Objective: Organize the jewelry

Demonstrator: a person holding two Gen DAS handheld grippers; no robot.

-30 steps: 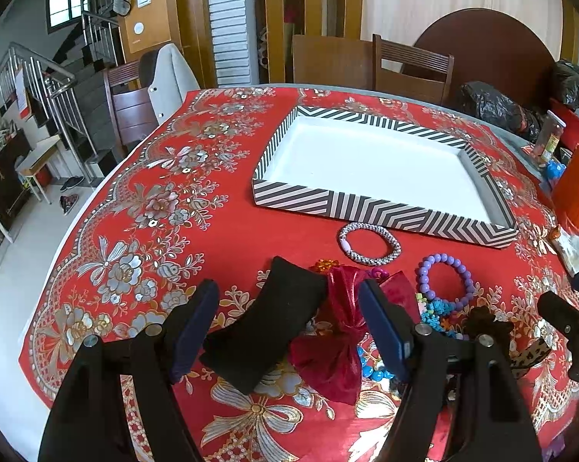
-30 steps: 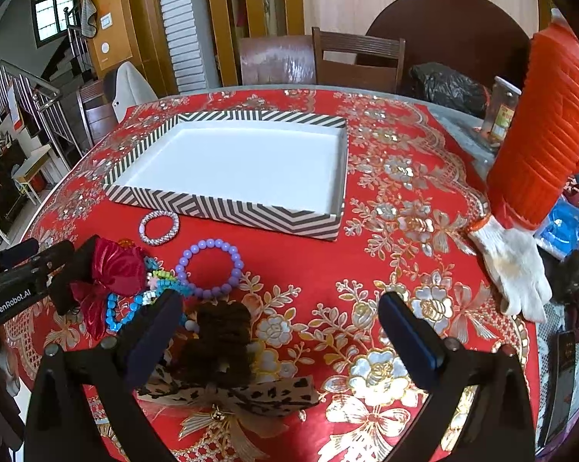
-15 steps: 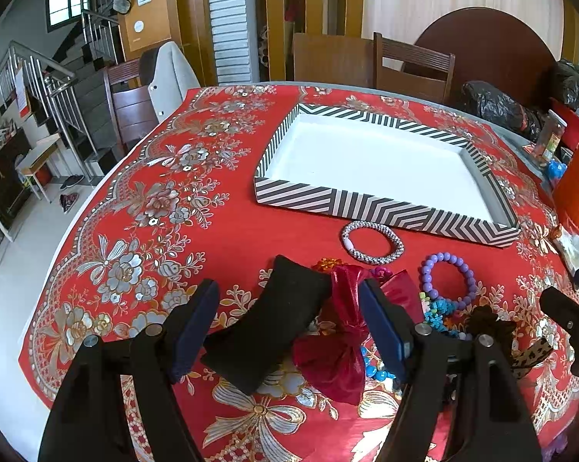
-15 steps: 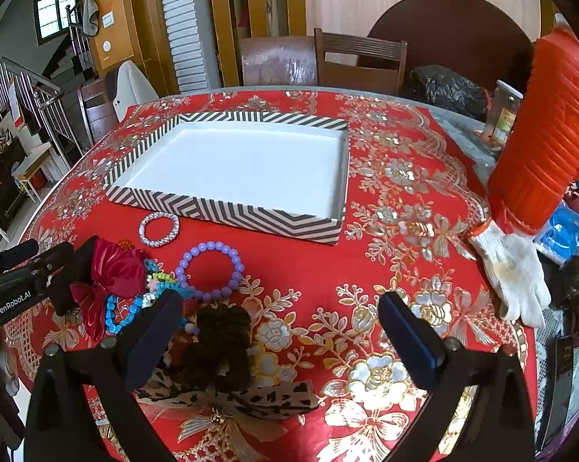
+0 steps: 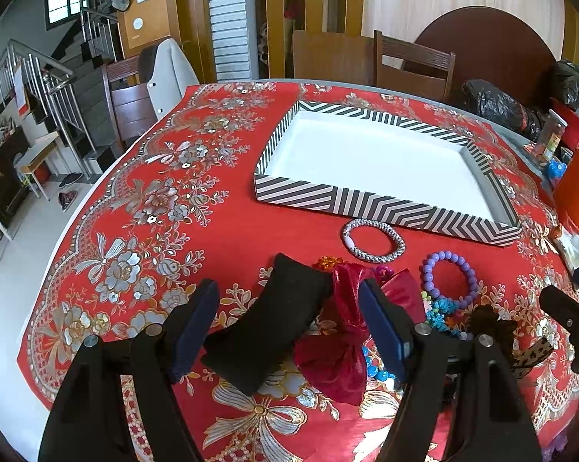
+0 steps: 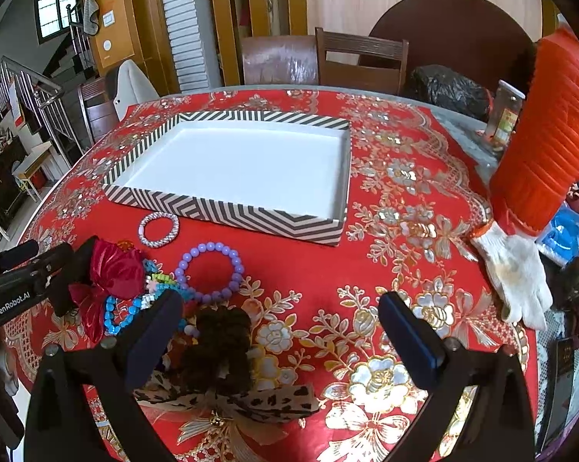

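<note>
Where the left claw [image 5: 287, 325] hangs low over the near edge of the counter [image 5: 143, 208], its blue-padded fingers stand apart, and between them lie a black velvet cushion [image 5: 268, 325] and a dark red fabric bow [image 5: 345, 331]. The cushion sits toward the left finger; the bow lies just beside the right finger, and whether they touch cannot be told. Neither piece is gripped.

The right claw [image 6: 279, 337] is likewise spread wide, clamped on nothing. Just beside its left finger is a dark brown scrunchie [image 6: 222, 346], lying over a leopard-print ribbon bow [image 6: 251, 398] at the nearest edge.

A little farther in, the jewelry lies in a loose cluster on the red floral cloth: a turquoise bead strand [image 6: 125, 313] tangled beside the red bow, then a purple bead bracelet [image 6: 209, 271] lying flat to its right. Beyond those, a white-and-silver beaded bangle [image 6: 158, 229] rests just in front of the tray, apart from it.

The chevron-striped tray [image 6: 251, 217] stands past the middle of the counter, its white floor bare.

To the far right, a white work glove [image 6: 516, 275] lies on the cloth below an orange ribbed sleeve [image 6: 547, 146]. Wooden chairs [image 6: 360, 61] stand behind the far rim, and a staircase [image 5: 39, 88] rises at far left.
</note>
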